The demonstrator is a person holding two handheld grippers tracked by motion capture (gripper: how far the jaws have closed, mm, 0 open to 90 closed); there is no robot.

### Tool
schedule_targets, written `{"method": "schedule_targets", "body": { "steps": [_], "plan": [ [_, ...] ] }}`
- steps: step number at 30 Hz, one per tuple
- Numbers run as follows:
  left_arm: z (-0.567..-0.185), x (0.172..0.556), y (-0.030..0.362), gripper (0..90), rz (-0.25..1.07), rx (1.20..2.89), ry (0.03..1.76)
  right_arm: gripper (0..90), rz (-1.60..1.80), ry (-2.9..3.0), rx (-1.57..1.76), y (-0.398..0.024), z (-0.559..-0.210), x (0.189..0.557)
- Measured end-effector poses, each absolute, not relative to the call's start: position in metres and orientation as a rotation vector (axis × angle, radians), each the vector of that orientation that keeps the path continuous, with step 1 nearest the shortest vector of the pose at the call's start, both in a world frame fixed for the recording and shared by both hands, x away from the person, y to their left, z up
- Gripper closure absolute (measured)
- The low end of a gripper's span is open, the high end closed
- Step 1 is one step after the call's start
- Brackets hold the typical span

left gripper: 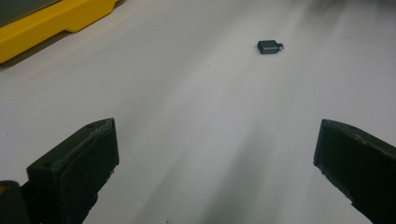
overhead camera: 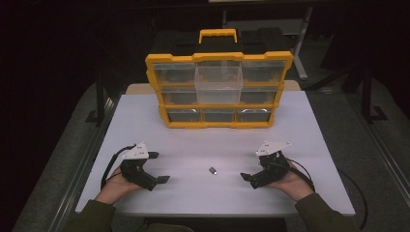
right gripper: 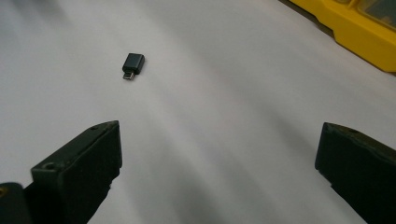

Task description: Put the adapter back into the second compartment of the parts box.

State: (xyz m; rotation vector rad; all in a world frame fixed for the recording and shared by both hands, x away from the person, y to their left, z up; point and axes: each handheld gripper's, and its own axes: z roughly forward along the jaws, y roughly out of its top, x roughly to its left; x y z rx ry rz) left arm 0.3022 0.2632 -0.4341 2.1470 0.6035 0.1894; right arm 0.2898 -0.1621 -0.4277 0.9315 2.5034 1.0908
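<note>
Flatly, a small boxy dark adapter (overhead camera: 212, 170) lies between both wide-apart claws on smooth white table (overhead camera: 193, 145).

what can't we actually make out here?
- Organizer drawer contents: high view, too small and glary behind clear fronts.
- Adapter connector type: right gripper view, too small; a speck in high view.
- Organizer in left gripper view: cut off by the edge.

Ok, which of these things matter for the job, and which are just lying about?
In the job:
adapter, lying on the table
organiser, one clear drawer pulled out
left tongs and right tongs, both open

Lying about:
nothing else on the table
</note>
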Motion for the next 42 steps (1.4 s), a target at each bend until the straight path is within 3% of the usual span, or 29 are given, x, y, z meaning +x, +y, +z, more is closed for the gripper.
{"method": "schedule_targets", "body": {
  "steps": [42],
  "plan": [
    [-0.433, 0.302, 0.263, 0.0, 0.157, 2.131, 0.592, 0.0, 1.108, 2.556, 0.929, -0.14, -0.422, 0.306]
  ]
}}
